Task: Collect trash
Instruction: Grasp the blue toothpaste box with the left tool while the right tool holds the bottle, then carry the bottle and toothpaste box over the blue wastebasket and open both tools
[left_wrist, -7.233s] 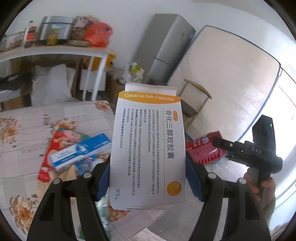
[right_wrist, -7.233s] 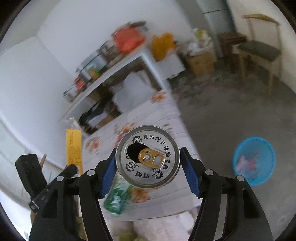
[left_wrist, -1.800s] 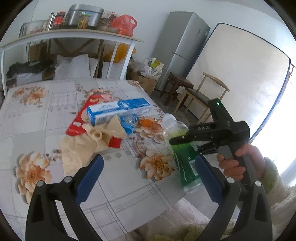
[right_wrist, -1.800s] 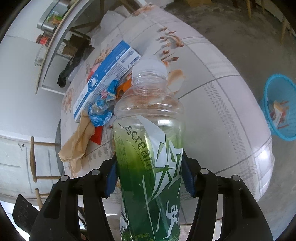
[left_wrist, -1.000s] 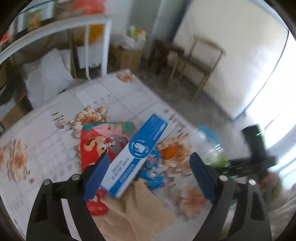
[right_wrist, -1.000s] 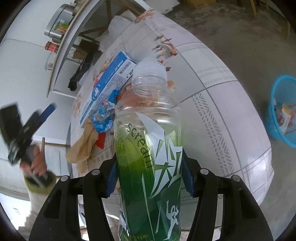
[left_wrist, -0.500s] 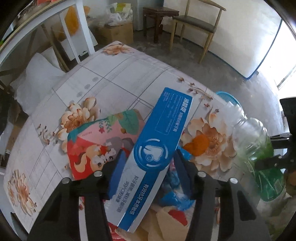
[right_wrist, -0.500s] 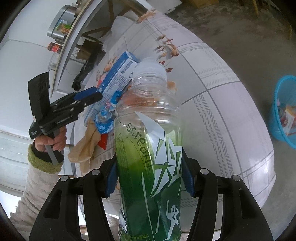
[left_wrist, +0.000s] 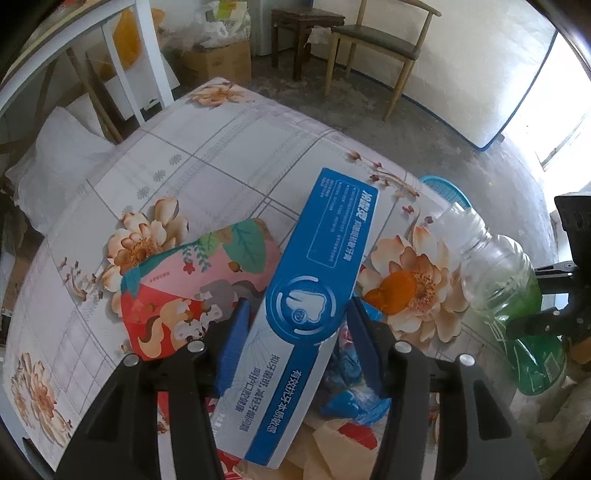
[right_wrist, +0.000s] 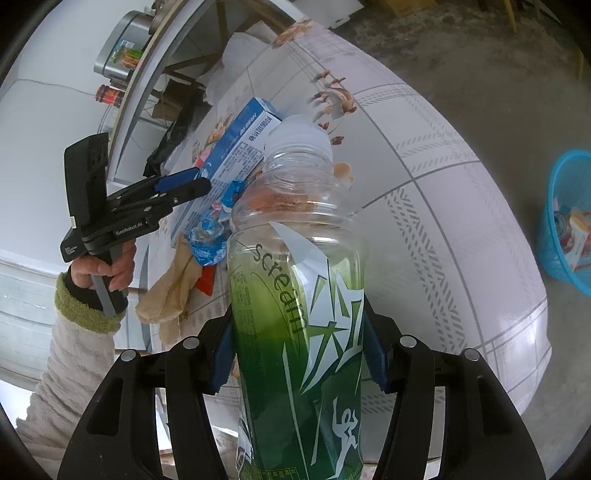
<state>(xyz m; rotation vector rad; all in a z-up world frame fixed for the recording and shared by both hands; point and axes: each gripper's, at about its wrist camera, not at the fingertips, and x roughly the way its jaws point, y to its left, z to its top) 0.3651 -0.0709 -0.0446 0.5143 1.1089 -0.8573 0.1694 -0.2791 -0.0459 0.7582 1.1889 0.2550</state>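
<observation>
**Both tongs loaded over the littered table**

On the floral table, the left gripper pinches a long blue toothpaste box at mid-length, its jaws having just closed on it. It looks light, stiff cardboard, likely crushable. The right gripper clamps a green drink bottle, smooth, part-full, so probably heavier and slippery. A blue basket sits on the floor, cut off at the edge. The box's near end hides the wrappers beneath.

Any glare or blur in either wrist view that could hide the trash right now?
Left wrist: sharp; daylight blows out the upper right; toothpaste box legible. Right wrist: sharp; green bottle fills the centre, glare on the tablecloth corner, fisheye bends the edges, blue basket clipped at the frame's edge.
</observation>
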